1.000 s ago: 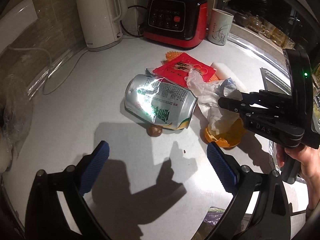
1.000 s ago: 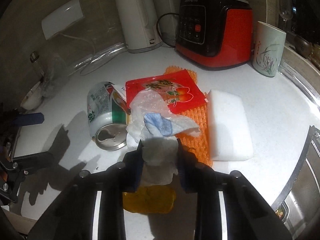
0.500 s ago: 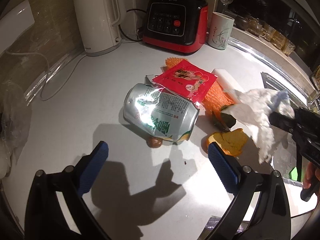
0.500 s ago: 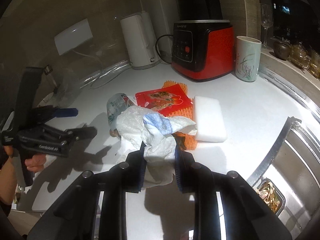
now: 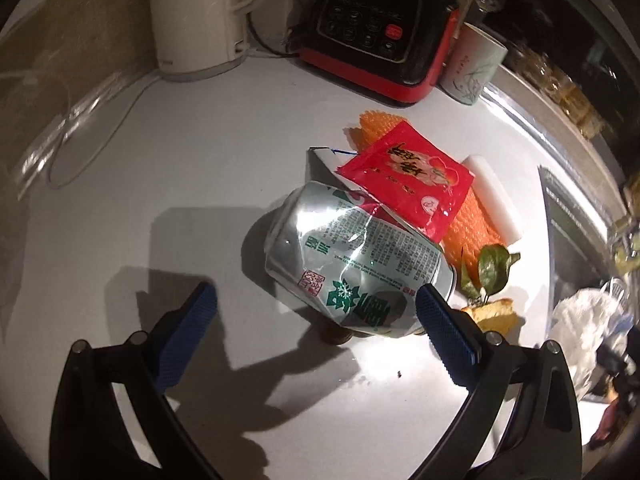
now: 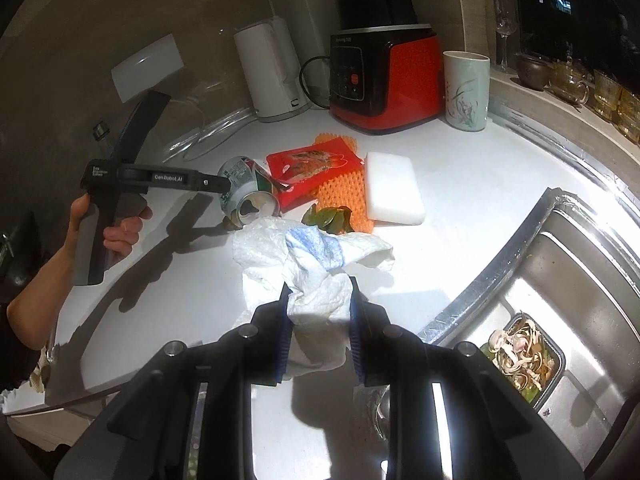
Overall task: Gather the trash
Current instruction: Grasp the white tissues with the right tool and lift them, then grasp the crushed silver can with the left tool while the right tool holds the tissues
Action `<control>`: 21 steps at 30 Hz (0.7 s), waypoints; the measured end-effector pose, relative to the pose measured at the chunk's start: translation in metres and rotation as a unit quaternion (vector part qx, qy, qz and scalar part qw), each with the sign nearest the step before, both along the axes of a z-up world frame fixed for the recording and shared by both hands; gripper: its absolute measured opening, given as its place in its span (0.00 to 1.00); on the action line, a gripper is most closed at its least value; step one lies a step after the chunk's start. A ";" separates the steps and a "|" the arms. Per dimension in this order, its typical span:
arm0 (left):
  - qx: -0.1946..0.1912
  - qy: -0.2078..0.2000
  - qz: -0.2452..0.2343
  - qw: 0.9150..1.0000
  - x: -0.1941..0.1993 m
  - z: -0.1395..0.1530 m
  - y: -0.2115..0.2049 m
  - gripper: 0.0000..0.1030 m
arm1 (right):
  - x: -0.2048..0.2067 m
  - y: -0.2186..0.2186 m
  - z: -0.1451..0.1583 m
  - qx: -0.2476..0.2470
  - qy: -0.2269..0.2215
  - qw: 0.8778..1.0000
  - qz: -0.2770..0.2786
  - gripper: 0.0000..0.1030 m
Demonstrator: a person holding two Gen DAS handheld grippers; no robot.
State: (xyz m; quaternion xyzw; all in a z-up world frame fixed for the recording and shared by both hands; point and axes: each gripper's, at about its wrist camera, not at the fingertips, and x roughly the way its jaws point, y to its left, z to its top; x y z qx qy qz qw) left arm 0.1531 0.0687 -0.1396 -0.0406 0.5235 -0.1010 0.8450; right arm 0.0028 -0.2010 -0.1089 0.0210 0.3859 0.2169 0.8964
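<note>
On the white table (image 6: 460, 184), the crushed can (image 5: 352, 264) is your landmark, lying on its side near the middle. Behind it stand the red-and-black blender base (image 6: 384, 80) and the white kettle (image 6: 272, 68); the steel sink (image 6: 568, 280) lies well off to its right. Just beside the can lie a white foam block (image 6: 394, 188), an orange foam net (image 6: 344, 192) and the red packet (image 5: 408, 180), whose corner overlaps the can. Your right tool (image 6: 318, 312) is clamped on crumpled white tissue (image 6: 304, 268), lifted in front of the can. Your left tool (image 5: 316, 316) stands wide open with nothing gripped, its right pad at the can's near end.
</note>
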 end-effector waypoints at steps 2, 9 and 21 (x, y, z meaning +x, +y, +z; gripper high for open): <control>-0.036 0.021 0.036 0.999 0.002 0.000 0.005 0.93 | 0.002 0.000 -0.001 0.005 0.001 1.000 0.001 0.24; -0.033 0.053 0.141 0.988 0.015 0.001 -0.007 0.93 | 0.014 0.003 -0.006 0.022 0.003 1.000 0.017 0.24; -0.076 0.138 0.282 0.947 0.050 -0.030 -0.004 0.93 | 0.018 -0.004 -0.008 0.050 0.001 0.998 0.026 0.25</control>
